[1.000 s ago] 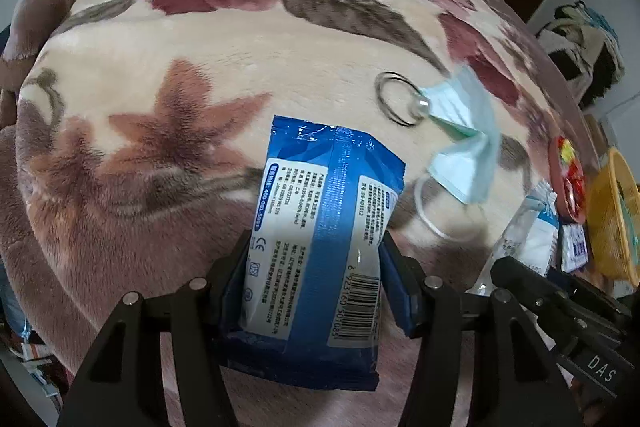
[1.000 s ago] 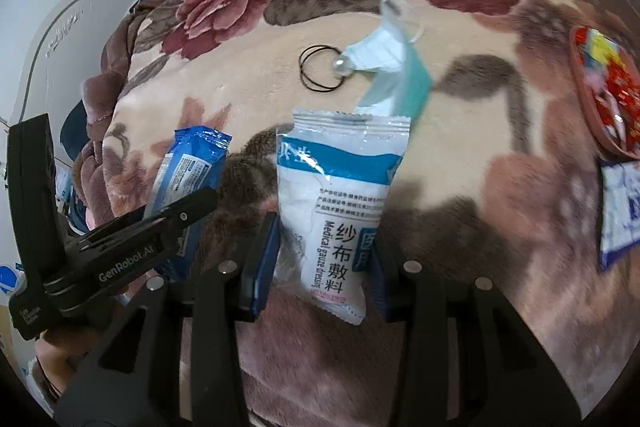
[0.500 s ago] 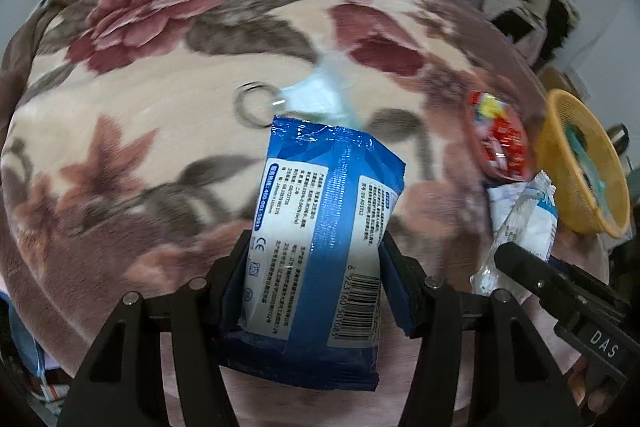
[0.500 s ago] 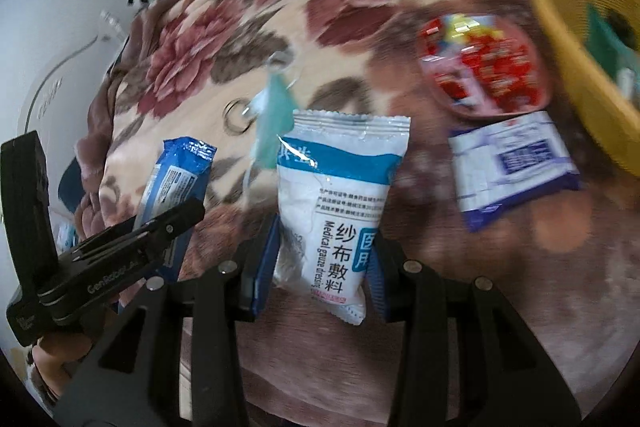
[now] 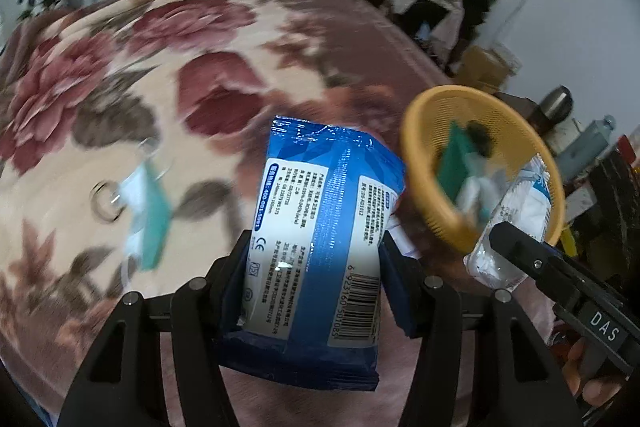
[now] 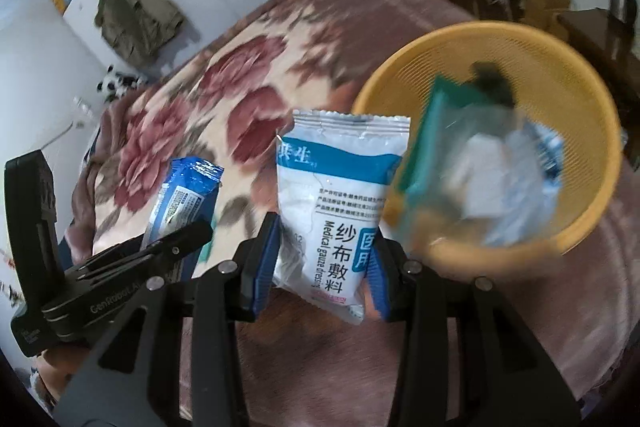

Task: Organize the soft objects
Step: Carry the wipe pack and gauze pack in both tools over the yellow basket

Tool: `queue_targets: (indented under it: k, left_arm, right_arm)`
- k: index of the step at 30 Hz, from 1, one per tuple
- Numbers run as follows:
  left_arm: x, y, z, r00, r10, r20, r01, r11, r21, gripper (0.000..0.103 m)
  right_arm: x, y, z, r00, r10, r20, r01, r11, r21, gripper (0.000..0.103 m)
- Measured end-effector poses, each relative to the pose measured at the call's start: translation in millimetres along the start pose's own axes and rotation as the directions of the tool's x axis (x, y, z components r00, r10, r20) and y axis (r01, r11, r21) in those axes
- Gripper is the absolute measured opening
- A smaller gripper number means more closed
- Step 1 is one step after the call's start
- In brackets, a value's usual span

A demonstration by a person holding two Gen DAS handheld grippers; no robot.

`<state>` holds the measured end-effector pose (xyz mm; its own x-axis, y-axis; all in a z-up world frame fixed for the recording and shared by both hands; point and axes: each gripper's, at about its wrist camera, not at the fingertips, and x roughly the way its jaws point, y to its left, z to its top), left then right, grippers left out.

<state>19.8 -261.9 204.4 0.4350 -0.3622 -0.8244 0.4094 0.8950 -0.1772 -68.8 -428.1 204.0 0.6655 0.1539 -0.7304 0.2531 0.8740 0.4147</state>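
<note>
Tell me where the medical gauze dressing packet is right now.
The gauze packet is clamped in the right gripper, held above the floral blanket just left of the yellow basket in the right wrist view.

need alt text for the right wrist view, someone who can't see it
The right gripper holds a white and blue gauze packet upright in its jaws, just short of a yellow basket that already has packets in it. To the left, the left gripper holds a blue wipes pack over a flowered blanket.
</note>
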Motion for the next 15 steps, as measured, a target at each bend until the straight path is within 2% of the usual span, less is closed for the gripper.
queue_targets:
  k: [8,15]
  left_arm:
    - [46.2,-96.7,32.3,0.995,-0.084,-0.052,0.090,0.990,0.113,0.061]
    - [73.9,-149.6,47.3,0.988,-0.130,-0.081,0.142,0.978,0.155,0.061]
  right_arm:
    - [-14.1,-66.1,26.4,0.997,-0.064,0.047,0.060,0.995,0.080,0.041]
    - [-19.2,-107.8,46.8,0.992,-0.104,0.068,0.095,0.987,0.130,0.041]
